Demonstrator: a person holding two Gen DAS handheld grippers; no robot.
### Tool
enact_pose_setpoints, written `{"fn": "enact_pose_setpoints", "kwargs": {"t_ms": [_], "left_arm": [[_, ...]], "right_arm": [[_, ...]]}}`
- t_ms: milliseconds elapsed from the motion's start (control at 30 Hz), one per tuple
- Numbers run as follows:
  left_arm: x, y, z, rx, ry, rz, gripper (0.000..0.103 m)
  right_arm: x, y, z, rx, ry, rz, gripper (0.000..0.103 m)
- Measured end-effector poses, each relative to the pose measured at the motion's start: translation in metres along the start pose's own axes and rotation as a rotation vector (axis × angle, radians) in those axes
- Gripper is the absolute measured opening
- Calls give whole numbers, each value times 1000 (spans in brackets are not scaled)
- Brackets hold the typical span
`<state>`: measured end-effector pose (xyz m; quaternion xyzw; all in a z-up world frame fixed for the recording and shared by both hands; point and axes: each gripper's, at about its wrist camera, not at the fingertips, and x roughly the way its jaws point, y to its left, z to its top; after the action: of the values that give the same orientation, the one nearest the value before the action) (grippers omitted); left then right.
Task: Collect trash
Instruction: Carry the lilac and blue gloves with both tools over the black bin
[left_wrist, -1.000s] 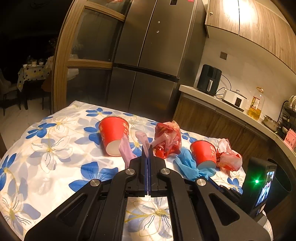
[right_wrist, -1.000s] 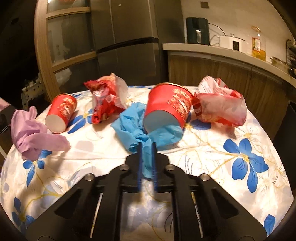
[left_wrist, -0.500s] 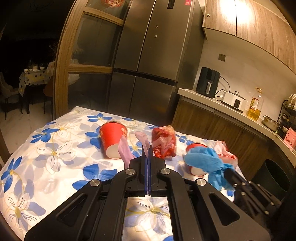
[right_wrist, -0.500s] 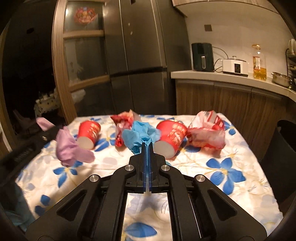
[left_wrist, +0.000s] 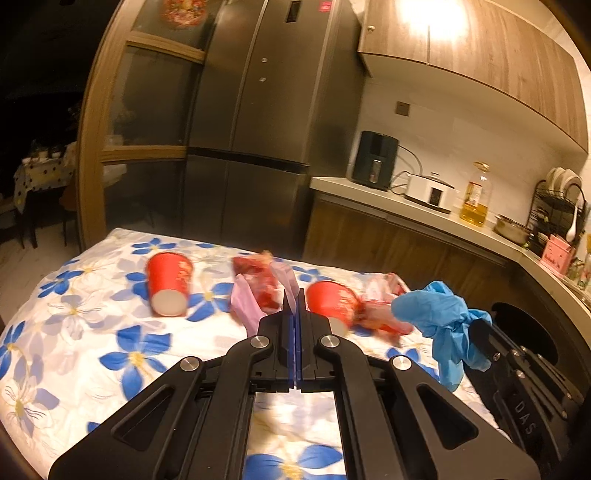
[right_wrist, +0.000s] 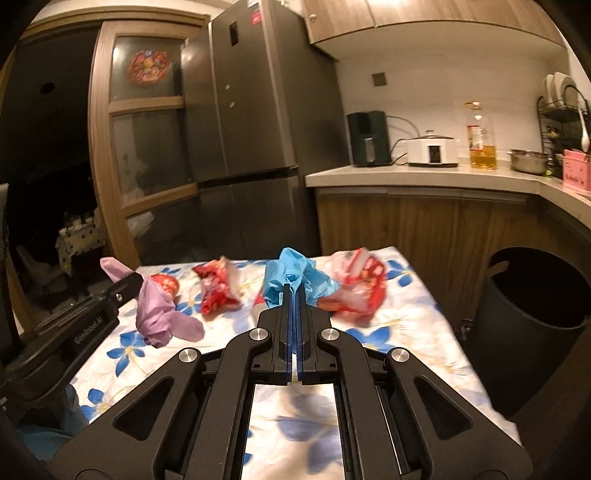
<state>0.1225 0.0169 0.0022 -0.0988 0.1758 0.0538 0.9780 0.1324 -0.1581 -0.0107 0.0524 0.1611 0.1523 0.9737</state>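
My left gripper (left_wrist: 294, 300) is shut on a pink glove (left_wrist: 245, 306), held above the floral table; it also shows in the right wrist view (right_wrist: 157, 314). My right gripper (right_wrist: 294, 293) is shut on a blue glove (right_wrist: 291, 275), which shows in the left wrist view (left_wrist: 439, 317) lifted at the right. On the table lie two red paper cups (left_wrist: 170, 282) (left_wrist: 332, 299) on their sides and two crumpled red wrappers (left_wrist: 258, 278) (right_wrist: 356, 282). A black trash bin (right_wrist: 532, 291) stands off the table's right side.
The table (left_wrist: 74, 332) has a white cloth with blue flowers. Behind it are a steel fridge (left_wrist: 258, 129) and a wooden-framed glass door (right_wrist: 144, 147). A counter (right_wrist: 424, 173) at the right carries an air fryer, cooker, oil bottle and dish rack.
Both grippers rose and drew back from the table. The right one closed on the blue glove, lifted it off the table and carried it rightward. The pink glove stays in the left gripper.
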Motion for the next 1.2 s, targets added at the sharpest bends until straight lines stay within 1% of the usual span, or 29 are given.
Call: {"fn": "enact_pose_setpoints", "kwargs": {"t_ms": [533,900,1200], "left_arm": [[15,-101,-1,108,7,-152,0],[28,-183,0,195,4,-282,0],[36,-239,1,248,5,-384,0]], "right_arm": [[-35,-83,20,62,-77,-171,1],[-53,-139,29,95,-121,-292,1],[-68,-187,34,125,-148,-391,1]]}}
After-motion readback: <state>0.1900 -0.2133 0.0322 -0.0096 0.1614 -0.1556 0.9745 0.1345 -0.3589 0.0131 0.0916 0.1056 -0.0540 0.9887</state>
